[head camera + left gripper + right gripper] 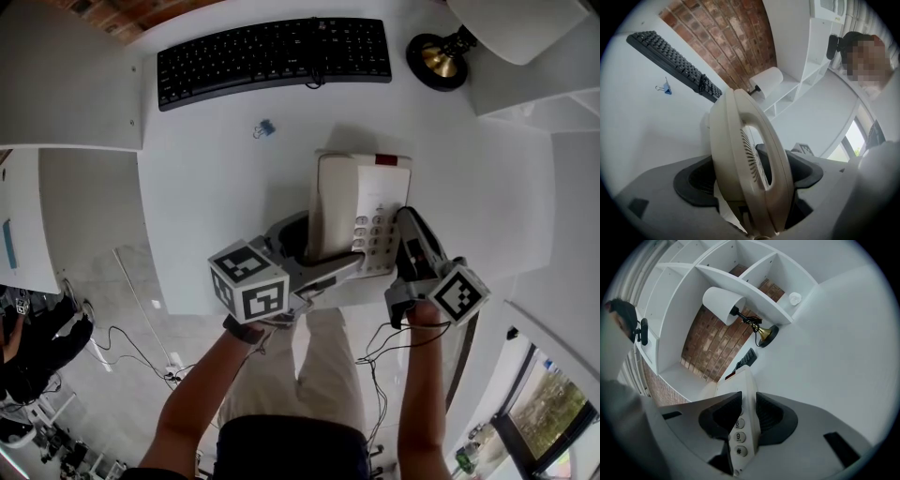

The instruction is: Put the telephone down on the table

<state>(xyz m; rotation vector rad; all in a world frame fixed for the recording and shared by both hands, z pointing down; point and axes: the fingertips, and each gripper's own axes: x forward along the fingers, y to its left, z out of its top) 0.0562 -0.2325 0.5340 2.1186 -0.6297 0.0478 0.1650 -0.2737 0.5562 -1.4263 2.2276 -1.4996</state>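
Note:
A cream telephone (361,202) with its handset on the left and a keypad on the right is over the front part of the white table (225,187). My left gripper (322,251) is shut on the handset side; in the left gripper view the handset (740,140) stands tilted between the dark pads (693,180). My right gripper (401,227) is shut on the telephone's right edge, and in the right gripper view the keypad edge (739,437) is pinched between both pads (771,418). Whether the base touches the table is hidden.
A black keyboard (272,58) lies along the table's far side, with a small blue binder clip (264,128) in front of it. A desk lamp with a brass and black base (438,58) stands at the far right. White shelves (740,282) rise behind. The table's front edge is just under my grippers.

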